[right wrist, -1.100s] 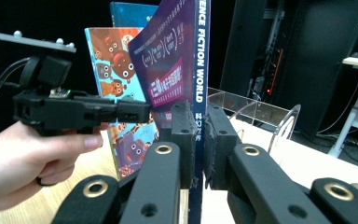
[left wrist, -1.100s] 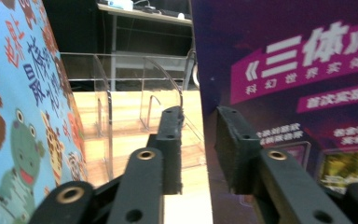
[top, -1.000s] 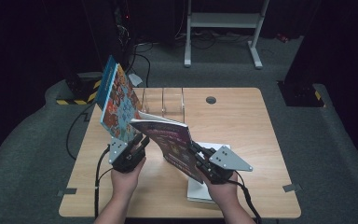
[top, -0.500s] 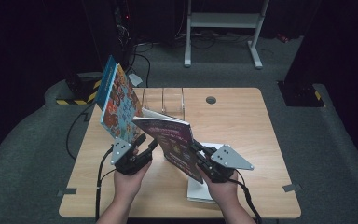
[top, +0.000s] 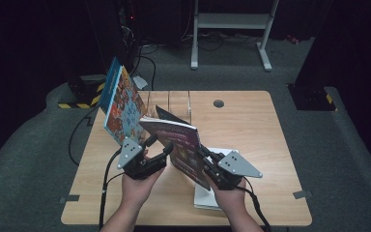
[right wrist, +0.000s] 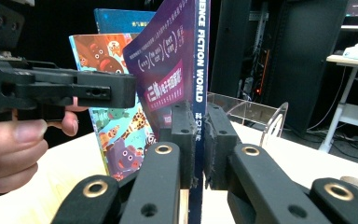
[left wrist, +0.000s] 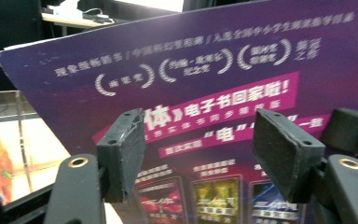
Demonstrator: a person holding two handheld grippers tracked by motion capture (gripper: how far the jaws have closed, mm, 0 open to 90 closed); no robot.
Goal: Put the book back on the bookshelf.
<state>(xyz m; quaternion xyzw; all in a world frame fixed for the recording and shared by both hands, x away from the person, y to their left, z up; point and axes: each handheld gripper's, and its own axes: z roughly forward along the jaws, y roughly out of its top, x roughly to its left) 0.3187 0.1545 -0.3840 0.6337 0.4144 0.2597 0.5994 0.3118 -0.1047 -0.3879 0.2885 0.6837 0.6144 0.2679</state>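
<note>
Two grippers working: right gripper [right wrist: 199, 140] is clamping purple magazine [top: 181, 145] spine at frame centre, w/ left gripper [left wrist: 209, 149] gaping, facing its cover.

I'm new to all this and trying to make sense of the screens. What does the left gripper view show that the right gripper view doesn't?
Left gripper view: the purple book's cover face on, between the left gripper's open jaws.

Right gripper view: the book's spine edge on, clamped in the right gripper, the person's hand at the side, and a shelving unit behind.

Both: the purple book, the cartoon animal book and the clear stand.
</note>
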